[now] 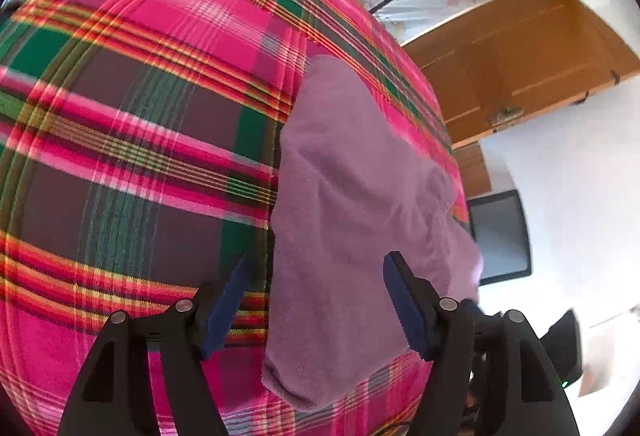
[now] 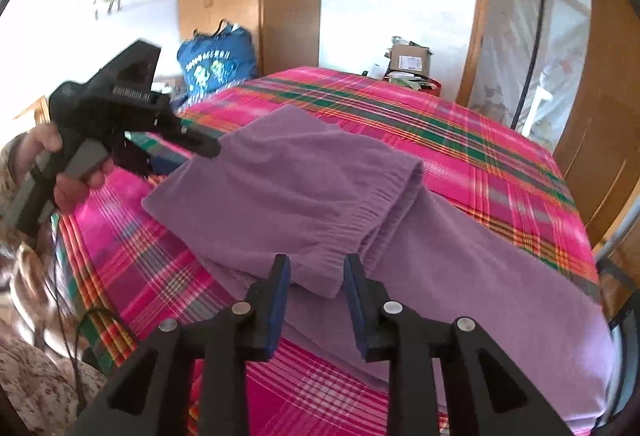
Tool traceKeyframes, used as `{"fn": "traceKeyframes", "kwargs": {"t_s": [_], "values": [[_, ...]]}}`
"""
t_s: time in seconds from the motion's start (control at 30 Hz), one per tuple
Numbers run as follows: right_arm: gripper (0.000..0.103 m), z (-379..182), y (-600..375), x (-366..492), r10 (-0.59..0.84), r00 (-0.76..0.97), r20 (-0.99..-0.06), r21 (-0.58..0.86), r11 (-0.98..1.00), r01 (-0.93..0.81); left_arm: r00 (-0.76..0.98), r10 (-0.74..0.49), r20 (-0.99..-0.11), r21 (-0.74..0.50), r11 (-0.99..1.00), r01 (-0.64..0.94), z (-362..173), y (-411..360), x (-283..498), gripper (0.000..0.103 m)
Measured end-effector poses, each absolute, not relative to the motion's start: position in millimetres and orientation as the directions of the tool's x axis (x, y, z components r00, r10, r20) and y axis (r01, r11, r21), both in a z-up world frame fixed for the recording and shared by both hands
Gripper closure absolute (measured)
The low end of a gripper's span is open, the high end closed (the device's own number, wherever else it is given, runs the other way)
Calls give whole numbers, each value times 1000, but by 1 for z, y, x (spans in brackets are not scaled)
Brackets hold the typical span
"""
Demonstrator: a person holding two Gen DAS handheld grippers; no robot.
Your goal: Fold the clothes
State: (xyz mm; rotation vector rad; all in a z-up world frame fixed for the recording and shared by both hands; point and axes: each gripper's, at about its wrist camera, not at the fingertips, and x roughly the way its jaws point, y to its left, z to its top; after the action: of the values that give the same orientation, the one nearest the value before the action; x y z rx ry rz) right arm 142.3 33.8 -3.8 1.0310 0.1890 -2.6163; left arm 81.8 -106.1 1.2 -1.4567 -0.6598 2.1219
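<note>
A purple garment (image 2: 304,191) lies on the pink plaid bedspread (image 2: 460,139), one part folded over the rest, with a ribbed elastic band along the fold's near edge. My right gripper (image 2: 317,264) is open and hovers just above that ribbed edge, with nothing held. In the left wrist view the purple garment (image 1: 352,195) runs along the bed's right side. My left gripper (image 1: 316,263) is open, its fingers straddling the cloth from above. The right wrist view shows the left gripper (image 2: 184,155) in a hand (image 2: 68,191) at the garment's far left corner.
The bed's edge drops off right of the garment in the left wrist view, near a dark screen (image 1: 500,236) and a wooden door (image 1: 532,47). A blue bag (image 2: 216,59) and a cardboard box (image 2: 410,61) stand beyond the bed. A metal frame (image 2: 616,236) borders the bed's right side.
</note>
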Motion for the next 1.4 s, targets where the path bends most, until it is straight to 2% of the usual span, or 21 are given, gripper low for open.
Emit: {"fn": "traceKeyframes", "kwargs": {"t_s": [0.17,0.37,0.53,0.63,0.73,0.83,0.97,1.03,1.1,1.4], "values": [[70,-7,57,139,-278,-656,-701,132,-955,264,-316,629,-710,-613,-773,-161,1,-99,78,30],[69,-11,59,134,-287,-653,-701,136,-952,272,-276,726,-630,-724,-678,-131,-9,-111,63,29],[69,-12,57,124,-332,-651,-683,181,-940,289,-227,738,-635,-718,-673,-180,-7,-100,61,29],[68,-9,48,120,-355,-652,-670,190,-931,311,-217,749,-626,-735,-659,-157,-9,-100,55,30],[57,-3,28,120,-355,-660,-662,133,-922,363,-203,748,-632,-742,-660,-120,-12,-105,50,41],[57,1,9,119,-369,-658,-657,101,-907,409,-193,750,-633,-747,-657,-99,-15,-108,47,53],[57,2,-3,113,-384,-649,-656,111,-900,421,-182,763,-620,-765,-640,-76,-19,-109,44,58],[57,2,-7,111,-381,-647,-661,113,-902,416,-175,763,-622,-768,-638,-54,-24,-110,43,72],[57,1,-9,108,-377,-643,-666,114,-904,411,-174,761,-625,-768,-639,-37,-27,-112,43,91],[57,-6,-26,96,-338,-634,-695,82,-914,397,-234,758,-609,-773,-633,-42,-20,-121,42,93]]}}
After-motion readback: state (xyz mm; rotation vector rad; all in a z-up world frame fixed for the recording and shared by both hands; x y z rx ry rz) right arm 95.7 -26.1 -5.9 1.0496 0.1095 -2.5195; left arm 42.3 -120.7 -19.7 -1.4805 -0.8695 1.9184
